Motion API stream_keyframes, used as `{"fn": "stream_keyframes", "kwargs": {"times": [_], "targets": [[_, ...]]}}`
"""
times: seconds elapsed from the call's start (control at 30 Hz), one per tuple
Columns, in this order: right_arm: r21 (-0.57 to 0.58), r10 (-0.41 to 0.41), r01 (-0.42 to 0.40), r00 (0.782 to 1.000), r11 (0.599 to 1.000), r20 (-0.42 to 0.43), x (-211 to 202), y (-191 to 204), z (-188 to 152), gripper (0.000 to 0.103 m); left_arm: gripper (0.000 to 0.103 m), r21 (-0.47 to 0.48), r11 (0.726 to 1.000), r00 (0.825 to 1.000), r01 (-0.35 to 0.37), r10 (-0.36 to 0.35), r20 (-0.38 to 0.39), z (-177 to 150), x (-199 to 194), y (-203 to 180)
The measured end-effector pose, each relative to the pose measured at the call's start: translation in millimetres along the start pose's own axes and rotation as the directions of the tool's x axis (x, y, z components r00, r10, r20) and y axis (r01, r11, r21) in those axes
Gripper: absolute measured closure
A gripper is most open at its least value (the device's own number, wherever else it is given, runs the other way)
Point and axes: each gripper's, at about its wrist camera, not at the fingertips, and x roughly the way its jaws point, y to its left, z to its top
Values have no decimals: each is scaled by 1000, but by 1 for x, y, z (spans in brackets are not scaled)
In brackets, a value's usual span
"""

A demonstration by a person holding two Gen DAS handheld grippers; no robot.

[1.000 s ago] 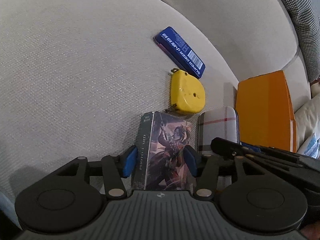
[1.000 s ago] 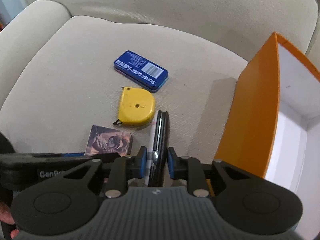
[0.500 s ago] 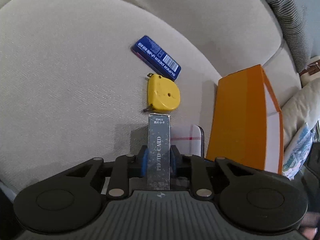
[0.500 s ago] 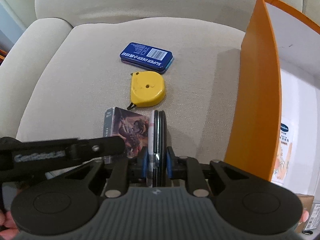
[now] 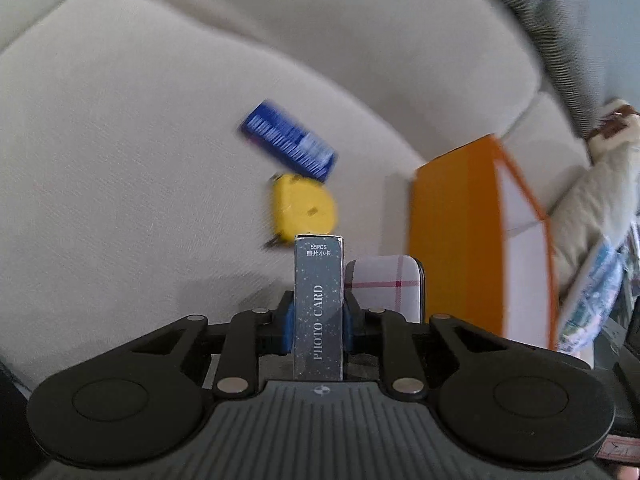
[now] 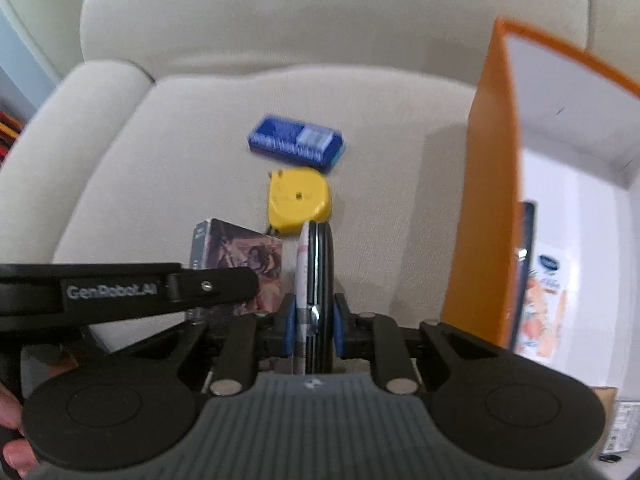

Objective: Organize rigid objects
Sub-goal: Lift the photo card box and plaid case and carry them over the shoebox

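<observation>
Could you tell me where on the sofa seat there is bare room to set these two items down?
The seat cushion lies bare from the armrest across to the blue tin and yellow tape measure. A narrower strip runs between those two and the orange box. Around the tin and tape measure it is crowded.

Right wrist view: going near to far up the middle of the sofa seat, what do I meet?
Right gripper clamping the plaid phone case → yellow tape measure → blue tin → sofa backrest.
</observation>
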Motion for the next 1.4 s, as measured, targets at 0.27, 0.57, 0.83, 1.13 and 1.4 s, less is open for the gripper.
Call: {"fn": "stream_keyframes", "kwargs": {"times": [0.27, 0.57, 0.83, 1.13, 1.4], "targets": [[88, -13, -2, 985, 996, 173, -95, -43, 3, 85, 78, 181, 971, 985, 155, -167, 52, 15, -43, -81], [246, -176, 133, 971, 960, 160, -126, -145, -5, 84, 78, 397, 891, 975, 223, -204, -90, 6, 12, -183], [345, -112, 81, 991, 935, 71, -63, -198, -12, 84, 78, 462, 874, 981, 152, -78, -175, -3, 78, -207], [374, -10, 14, 1000, 927, -13, -13, -214, -15, 84, 78, 493, 860, 980, 135, -42, -196, -4, 106, -211], [193, -147, 155, 987, 969, -58, -19, -196, -7, 74, 78, 496, 856, 976, 145, -42, -212, -4, 114, -210]]}}
